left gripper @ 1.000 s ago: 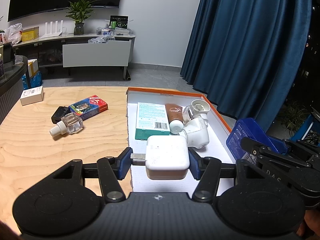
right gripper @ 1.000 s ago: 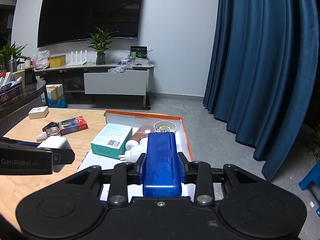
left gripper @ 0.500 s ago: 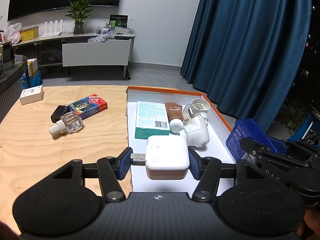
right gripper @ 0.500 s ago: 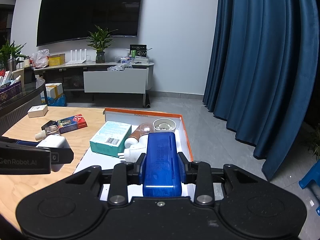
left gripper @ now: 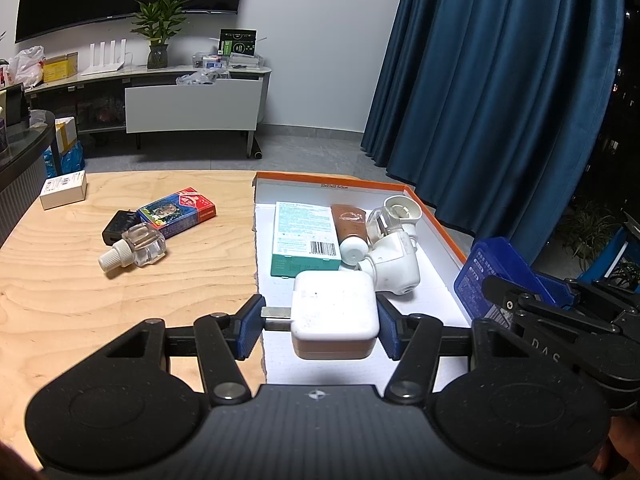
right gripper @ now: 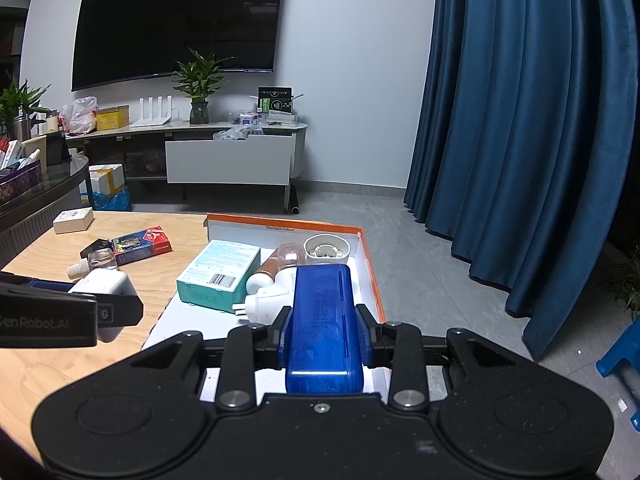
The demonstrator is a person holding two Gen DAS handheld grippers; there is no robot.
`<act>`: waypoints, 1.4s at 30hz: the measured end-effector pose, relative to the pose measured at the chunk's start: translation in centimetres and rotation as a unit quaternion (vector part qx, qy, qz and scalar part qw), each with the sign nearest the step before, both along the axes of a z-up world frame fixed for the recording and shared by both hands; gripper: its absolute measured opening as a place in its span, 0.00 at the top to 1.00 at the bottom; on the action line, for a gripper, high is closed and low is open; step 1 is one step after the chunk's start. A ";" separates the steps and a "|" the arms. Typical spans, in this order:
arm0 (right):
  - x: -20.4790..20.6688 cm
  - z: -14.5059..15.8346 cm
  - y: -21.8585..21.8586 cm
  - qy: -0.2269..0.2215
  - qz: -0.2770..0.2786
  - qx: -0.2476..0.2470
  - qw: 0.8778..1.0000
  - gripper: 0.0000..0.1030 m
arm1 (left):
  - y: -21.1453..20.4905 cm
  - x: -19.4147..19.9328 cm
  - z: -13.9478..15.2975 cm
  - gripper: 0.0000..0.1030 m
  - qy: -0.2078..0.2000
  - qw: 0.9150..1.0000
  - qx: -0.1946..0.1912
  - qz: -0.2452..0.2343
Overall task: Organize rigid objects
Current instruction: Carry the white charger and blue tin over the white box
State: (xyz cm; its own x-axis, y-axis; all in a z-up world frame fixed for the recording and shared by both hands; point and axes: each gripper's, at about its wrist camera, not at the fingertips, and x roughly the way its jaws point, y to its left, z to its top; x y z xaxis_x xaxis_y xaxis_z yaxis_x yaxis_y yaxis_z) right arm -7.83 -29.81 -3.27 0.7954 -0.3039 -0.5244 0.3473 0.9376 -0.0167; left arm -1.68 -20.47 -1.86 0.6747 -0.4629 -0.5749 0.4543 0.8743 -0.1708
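Note:
My left gripper (left gripper: 320,330) is shut on a white charger (left gripper: 334,316), its metal prongs against the left pad, held just above the near left part of the orange-rimmed tray (left gripper: 440,224). My right gripper (right gripper: 324,332) is shut on a blue plastic box (right gripper: 322,328) over the tray's near right side (right gripper: 372,280). In the tray lie a teal carton (left gripper: 304,236), a brown tube with a white cap (left gripper: 350,224), a white plug-in device (left gripper: 394,264) and a white round cup (left gripper: 402,210). The right gripper's side (left gripper: 560,320) also shows in the left wrist view.
On the wooden table (left gripper: 120,300) left of the tray lie a red and blue card box (left gripper: 178,214), a clear bottle with a white cap (left gripper: 138,248), a black adapter (left gripper: 118,228) and a small white box (left gripper: 64,194). Blue curtains (left gripper: 500,100) hang to the right.

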 end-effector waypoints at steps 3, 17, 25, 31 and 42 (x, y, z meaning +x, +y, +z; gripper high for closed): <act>0.1 -0.2 -0.1 0.002 -0.001 0.001 1.000 0.62 | 0.0 0.0 0.0 0.43 0.000 1.000 0.000 0.000; 0.7 -0.4 -0.5 0.006 -0.006 0.003 1.000 0.62 | 0.0 0.2 -0.3 0.43 0.003 1.000 0.002 -0.002; 1.0 -0.6 -0.7 0.010 -0.005 0.003 1.000 0.62 | 0.0 0.2 -0.4 0.43 0.004 1.000 0.003 -0.002; 1.2 -0.8 -0.8 0.011 -0.005 0.001 1.000 0.62 | -0.1 0.2 -0.5 0.43 0.004 1.000 0.006 -0.003; 1.8 -1.7 -1.5 0.020 -0.003 0.003 1.000 0.62 | -0.7 0.8 -0.7 0.43 0.005 1.000 0.016 -0.008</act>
State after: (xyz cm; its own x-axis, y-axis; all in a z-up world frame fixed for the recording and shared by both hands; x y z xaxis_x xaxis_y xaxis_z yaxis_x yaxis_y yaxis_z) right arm -6.00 -31.35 -4.97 0.7722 -0.3062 -0.5568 0.3527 0.9354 -0.0253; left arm -0.93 -21.21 -2.54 0.6618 -0.4545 -0.5962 0.4664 0.8722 -0.1472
